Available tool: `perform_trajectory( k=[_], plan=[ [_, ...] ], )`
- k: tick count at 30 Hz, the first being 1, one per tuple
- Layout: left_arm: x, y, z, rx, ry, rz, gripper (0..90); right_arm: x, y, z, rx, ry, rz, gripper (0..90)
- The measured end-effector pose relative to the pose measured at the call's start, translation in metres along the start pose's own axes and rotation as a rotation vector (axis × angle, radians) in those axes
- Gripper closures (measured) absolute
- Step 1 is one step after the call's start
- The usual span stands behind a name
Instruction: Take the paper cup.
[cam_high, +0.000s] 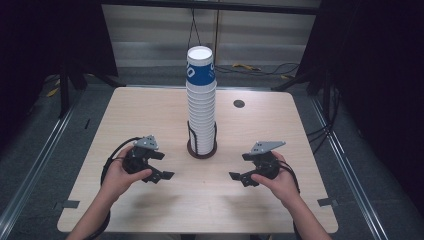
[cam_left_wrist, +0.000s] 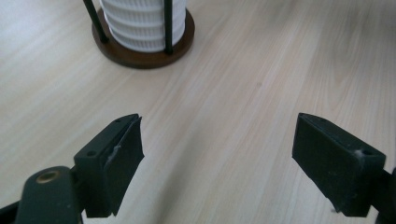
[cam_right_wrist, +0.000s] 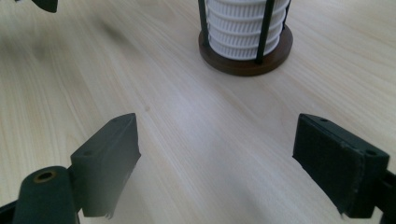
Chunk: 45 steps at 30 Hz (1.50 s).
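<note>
A tall stack of white ribbed paper cups (cam_high: 201, 107), its top cup banded in blue, stands in a dark round holder (cam_high: 202, 149) with black upright rods at the table's middle. My left gripper (cam_high: 162, 166) hovers over the table left of the holder, jaws open and empty. My right gripper (cam_high: 242, 167) hovers at the holder's right, also open and empty. In the left gripper view the holder's base (cam_left_wrist: 142, 52) and the lowest cups (cam_left_wrist: 140, 25) sit ahead of the gripper (cam_left_wrist: 217, 149). In the right gripper view the base (cam_right_wrist: 245, 58) and the cups (cam_right_wrist: 243, 28) lie ahead of the gripper (cam_right_wrist: 217, 151).
The light wooden table (cam_high: 150, 115) has a round black cable hole (cam_high: 239, 103) at the back right. Metal rails run along both sides of the table on the floor. Cables lie on the floor behind it.
</note>
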<state>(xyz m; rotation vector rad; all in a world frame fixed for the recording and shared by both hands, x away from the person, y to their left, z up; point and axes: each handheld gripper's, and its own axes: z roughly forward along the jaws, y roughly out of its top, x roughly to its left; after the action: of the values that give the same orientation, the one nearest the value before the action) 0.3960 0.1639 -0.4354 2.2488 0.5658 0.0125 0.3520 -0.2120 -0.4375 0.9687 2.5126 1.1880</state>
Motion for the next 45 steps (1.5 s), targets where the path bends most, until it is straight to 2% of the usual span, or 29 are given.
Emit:
perform_trajectory(
  k=[1,5,10,15,19,26,28,32,36,38,45],
  plan=[
    [0.000,0.004,-0.002,0.008,0.000,0.004,16.0,0.000,0.003,0.000,0.004,-0.003,-0.007,13.8],
    [0.001,0.018,-0.005,-0.012,-0.008,0.017,16.1,0.000,0.015,0.000,0.027,0.002,-0.030,13.8],
    [0.005,0.028,-0.008,-0.012,-0.007,0.015,16.2,0.000,0.031,-0.006,0.012,0.007,-0.038,15.2],
    [0.010,0.036,-0.012,-0.036,-0.008,0.009,16.2,-0.002,0.052,-0.016,0.000,-0.002,-0.064,17.0],
    [0.012,0.045,-0.016,-0.029,-0.003,0.024,16.2,-0.003,0.063,-0.018,0.008,0.011,-0.058,16.9],
    [0.011,0.059,-0.022,-0.034,0.006,0.038,16.2,-0.006,0.081,-0.022,-0.016,0.032,-0.031,16.9],
    [0.011,0.067,-0.025,-0.034,0.002,0.046,16.2,-0.007,0.090,-0.025,-0.019,0.018,-0.049,17.0],
    [0.011,0.077,-0.030,-0.059,0.007,0.047,16.2,-0.009,0.099,-0.026,-0.012,0.020,-0.044,16.9],
    [0.010,0.085,-0.032,-0.062,0.010,0.060,16.1,-0.009,0.107,-0.027,-0.012,0.028,-0.037,16.9],
    [0.010,0.092,-0.032,-0.069,0.013,0.067,16.0,-0.009,0.113,-0.028,-0.004,0.023,-0.050,16.8],
    [0.010,0.104,-0.032,-0.095,0.021,0.063,15.8,-0.012,0.133,-0.034,-0.007,0.009,-0.068,16.8]
  ],
)
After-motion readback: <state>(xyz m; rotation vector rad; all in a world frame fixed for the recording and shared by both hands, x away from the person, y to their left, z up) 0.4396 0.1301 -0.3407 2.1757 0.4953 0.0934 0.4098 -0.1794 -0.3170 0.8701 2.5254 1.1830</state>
